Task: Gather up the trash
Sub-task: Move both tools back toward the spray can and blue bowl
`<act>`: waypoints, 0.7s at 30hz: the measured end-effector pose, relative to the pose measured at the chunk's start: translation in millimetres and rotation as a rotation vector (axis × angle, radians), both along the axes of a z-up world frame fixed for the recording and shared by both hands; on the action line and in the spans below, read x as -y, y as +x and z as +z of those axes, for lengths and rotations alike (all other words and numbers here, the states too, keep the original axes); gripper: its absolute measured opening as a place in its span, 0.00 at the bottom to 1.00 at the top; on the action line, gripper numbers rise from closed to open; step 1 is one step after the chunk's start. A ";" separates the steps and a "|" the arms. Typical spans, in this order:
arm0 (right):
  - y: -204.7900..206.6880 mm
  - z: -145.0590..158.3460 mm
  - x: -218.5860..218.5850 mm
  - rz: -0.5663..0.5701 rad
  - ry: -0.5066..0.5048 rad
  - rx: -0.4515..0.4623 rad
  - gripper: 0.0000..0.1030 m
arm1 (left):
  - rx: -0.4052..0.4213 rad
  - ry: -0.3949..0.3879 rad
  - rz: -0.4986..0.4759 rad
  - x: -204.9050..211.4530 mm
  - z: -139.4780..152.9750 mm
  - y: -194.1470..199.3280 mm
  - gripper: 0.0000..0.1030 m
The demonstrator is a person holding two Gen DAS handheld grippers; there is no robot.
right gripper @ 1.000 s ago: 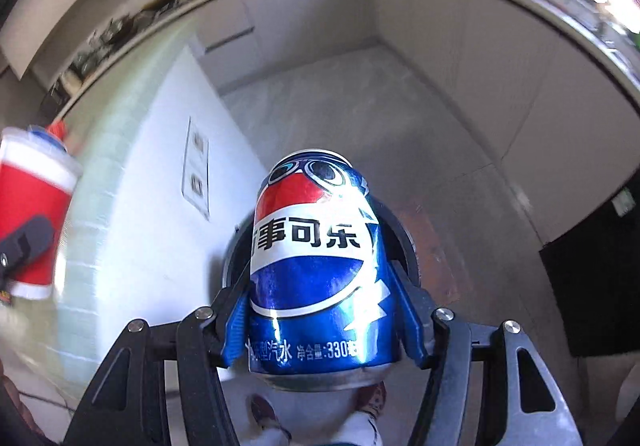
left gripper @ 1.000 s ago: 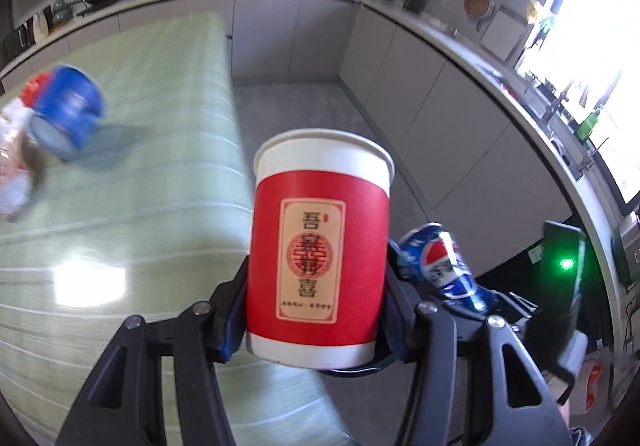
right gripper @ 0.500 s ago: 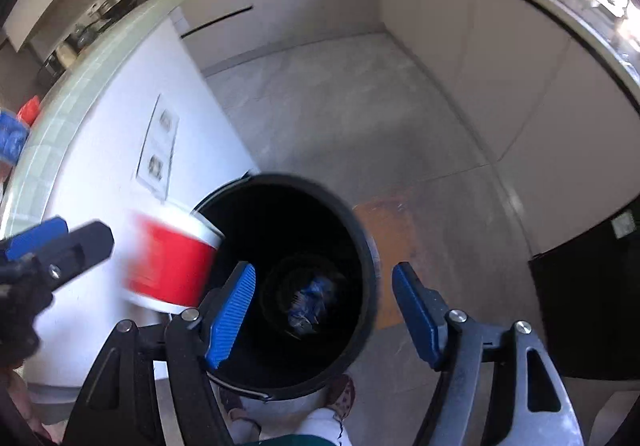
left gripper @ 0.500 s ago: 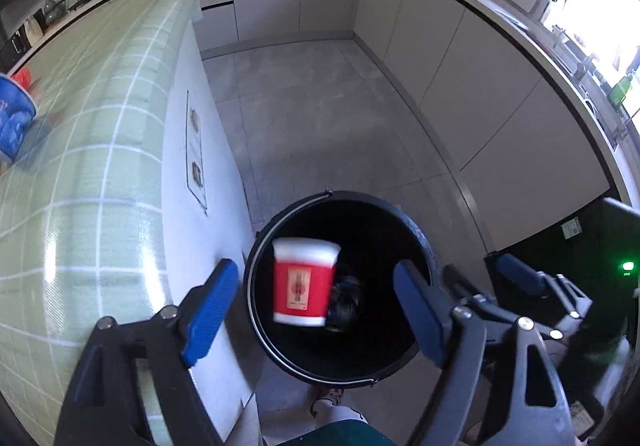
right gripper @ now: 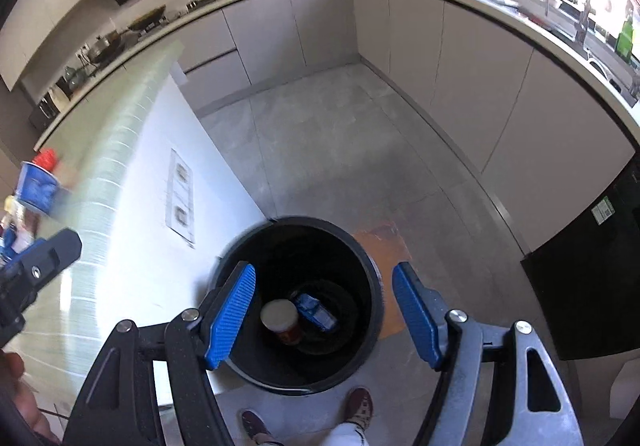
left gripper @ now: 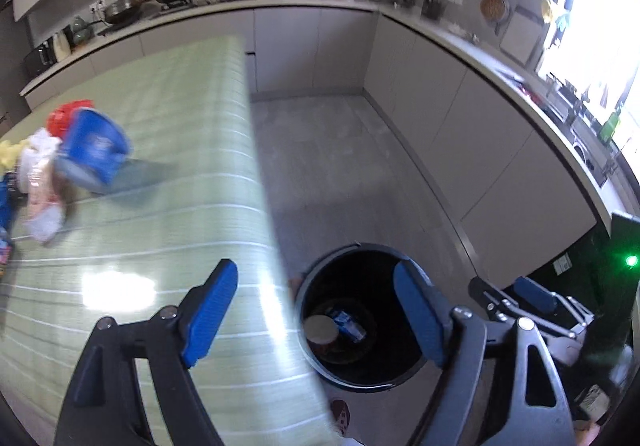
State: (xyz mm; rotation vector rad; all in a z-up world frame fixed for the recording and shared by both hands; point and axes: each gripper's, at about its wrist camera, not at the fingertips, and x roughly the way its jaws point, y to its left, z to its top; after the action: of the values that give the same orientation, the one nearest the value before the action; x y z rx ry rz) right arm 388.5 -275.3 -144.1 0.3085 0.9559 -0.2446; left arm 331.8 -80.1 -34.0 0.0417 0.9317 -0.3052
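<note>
A black round trash bin stands on the floor beside the green tiled counter. Inside it lie the red paper cup and the blue Pepsi can; both also show in the left wrist view, cup and can. My right gripper is open and empty above the bin. My left gripper is open and empty over the counter's edge. A blue cup, a red item and crumpled wrappers lie on the counter at far left.
Grey cabinets run along the back and right walls. A black appliance stands at the right. The person's shoes are just below the bin. The white counter side carries two sockets.
Both grippers opened and dropped the red cup and the Pepsi can, which now rest in the bin. The left gripper has swung back up toward the counter.
</note>
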 end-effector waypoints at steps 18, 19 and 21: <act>18.0 86.5 -248.7 0.181 -0.076 0.185 0.88 | 0.105 0.014 0.262 -223.5 18.3 -11.9 0.80; 18.3 86.1 -260.0 0.182 -0.077 0.187 0.88 | 0.105 0.014 0.270 -237.4 17.8 -11.6 0.80; 17.0 84.3 -280.2 0.187 -0.072 0.189 0.88 | 0.102 0.016 0.280 -259.0 17.3 -10.8 0.80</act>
State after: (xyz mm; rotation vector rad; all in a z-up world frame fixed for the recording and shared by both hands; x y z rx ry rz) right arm 405.4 4.9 -59.8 0.1717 0.7812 -0.0767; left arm 321.0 178.9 -16.7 -0.0581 0.8262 -0.0356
